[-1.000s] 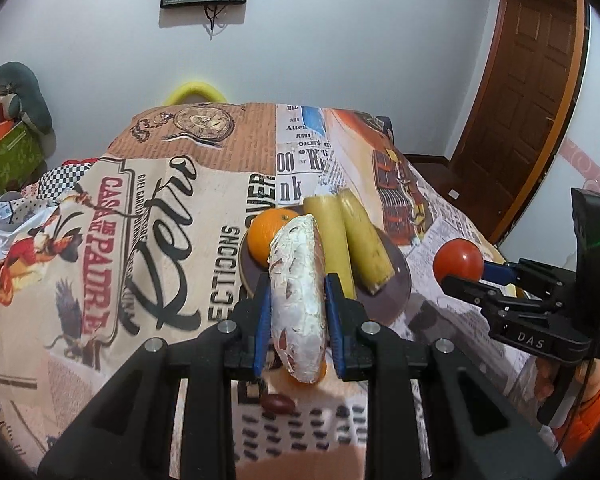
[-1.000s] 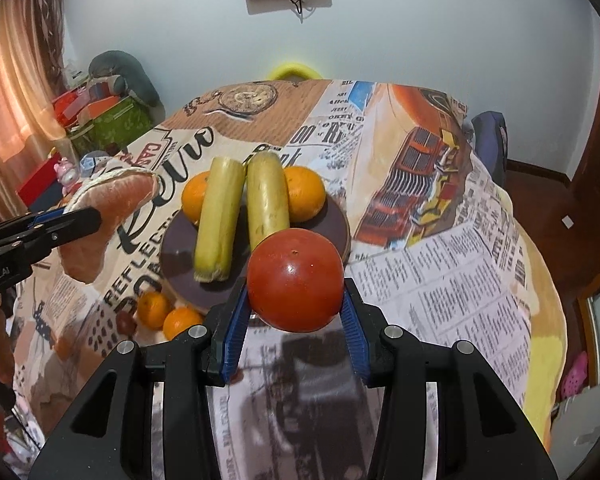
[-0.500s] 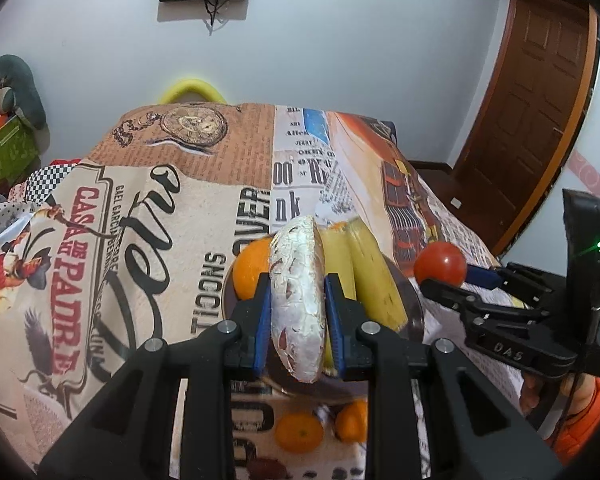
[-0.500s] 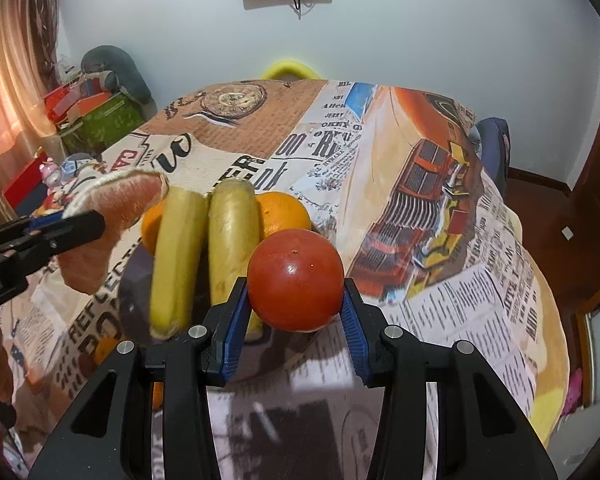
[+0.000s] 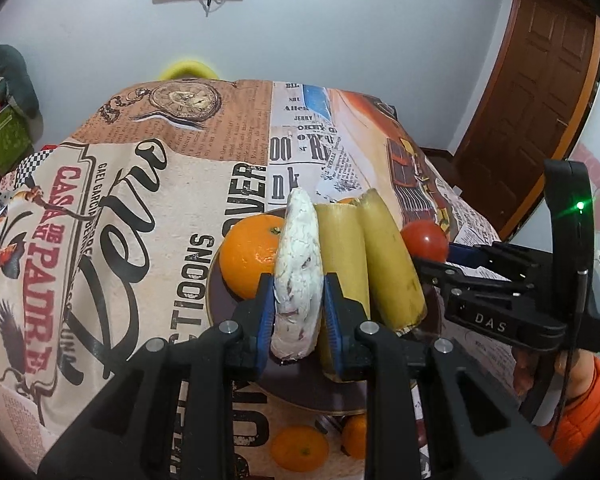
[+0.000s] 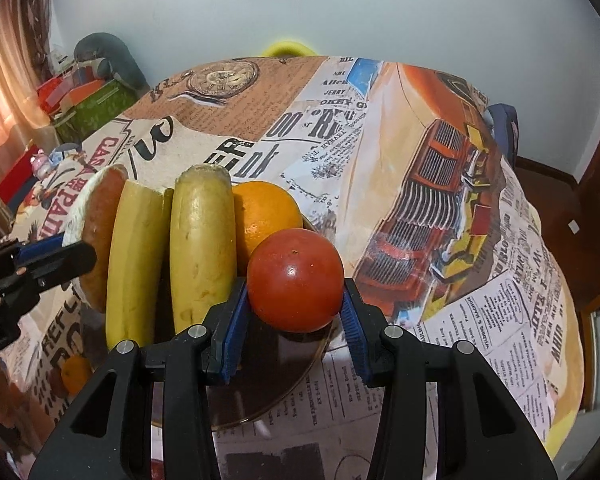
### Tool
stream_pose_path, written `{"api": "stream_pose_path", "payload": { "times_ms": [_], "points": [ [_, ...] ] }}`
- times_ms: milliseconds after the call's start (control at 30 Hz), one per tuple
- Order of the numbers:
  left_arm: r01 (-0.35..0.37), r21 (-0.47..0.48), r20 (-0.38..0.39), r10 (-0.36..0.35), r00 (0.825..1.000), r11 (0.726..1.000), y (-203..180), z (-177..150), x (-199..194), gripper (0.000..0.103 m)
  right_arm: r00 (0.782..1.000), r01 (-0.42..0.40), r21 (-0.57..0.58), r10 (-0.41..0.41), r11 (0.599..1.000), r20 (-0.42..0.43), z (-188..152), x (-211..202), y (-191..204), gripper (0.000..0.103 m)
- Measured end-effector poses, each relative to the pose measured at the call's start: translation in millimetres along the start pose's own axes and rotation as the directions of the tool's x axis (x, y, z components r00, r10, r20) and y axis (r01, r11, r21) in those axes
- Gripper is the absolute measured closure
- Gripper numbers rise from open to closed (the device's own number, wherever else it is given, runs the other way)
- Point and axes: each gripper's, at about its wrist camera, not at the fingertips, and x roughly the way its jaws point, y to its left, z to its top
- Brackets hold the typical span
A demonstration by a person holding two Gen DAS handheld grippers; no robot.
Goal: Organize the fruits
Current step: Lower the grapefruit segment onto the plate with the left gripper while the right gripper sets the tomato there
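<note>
my left gripper (image 5: pixel 298 312) clamped on the grapefruit wedge (image 5: pixel 298 276), right gripper (image 6: pixel 294 320) squeezing the tomato (image 6: pixel 295 279), both over the crowded plate (image 6: pixel 300 364), bare tablecloth (image 6: pixel 480 280) beside its right rim

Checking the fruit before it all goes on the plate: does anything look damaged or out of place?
Yes. Both bananas on the plate have their far ends cut off. Two small oranges lie on the tablecloth just off the plate.

plate (image 6: pixel 300 384): near rim bare | bananas (image 6: pixel 202 248), orange (image 6: pixel 266 220) block far side
</note>
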Motion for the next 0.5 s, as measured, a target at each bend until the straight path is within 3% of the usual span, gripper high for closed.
{"api": "stream_pose_path", "payload": {
  "times_ms": [300,500],
  "points": [
    [-0.019,0.013,-0.018,0.019,1.0,1.0,-2.2,-3.5,-0.1,0.077,0.999,-0.01,0.01,0.01,1.0,-0.039,0.0,7.0,-4.6,0.06],
    [-0.038,0.017,-0.022,0.038,0.999,0.999,-1.0,-6.8,-3.2,0.06,0.998,-0.011,0.003,0.011,1.0,-0.055,-0.4,6.4,-4.3,0.06]
  ]
}}
